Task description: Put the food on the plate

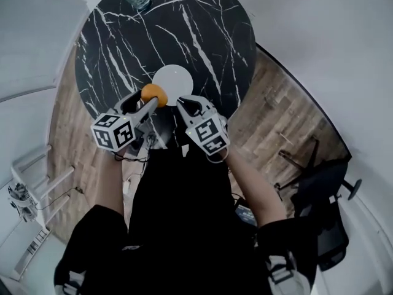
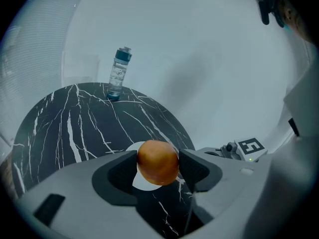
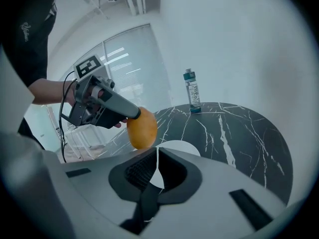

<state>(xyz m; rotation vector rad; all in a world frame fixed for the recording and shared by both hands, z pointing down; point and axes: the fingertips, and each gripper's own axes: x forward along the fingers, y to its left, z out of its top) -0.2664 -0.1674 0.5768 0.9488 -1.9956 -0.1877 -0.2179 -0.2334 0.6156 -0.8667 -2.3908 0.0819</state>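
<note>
Food: a round orange-brown piece (image 2: 157, 162) is hanging in the air by the near rim of the plate, not resting on it.
Left gripper: the left gripper (image 1: 146, 103) is clamping the food between its two dark pads, one on each side.
Right gripper: the right gripper (image 3: 157, 158) is sitting just beside the left one with its jaws pressed together and nothing between them.
Plate: a small white plate (image 1: 173, 78) is lying bare near the table edge closest to the person.
Bottle: a clear water bottle (image 2: 118, 73) with a teal cap is standing upright at the far edge, well apart from the plate.
In the way: the two grippers are crowding the near side of the plate, and their bodies are hiding part of its rim from above.
Surface: a round black table (image 1: 202, 35) with white marble veining is bearing the plate and bottle.
Room: a wood-plank floor (image 1: 288, 115) is running under the table, plain pale walls (image 2: 199, 59) are closing it in, a black chair (image 1: 322, 195) is standing to the person's right, and a white rack (image 1: 24, 195) is standing to the left.
</note>
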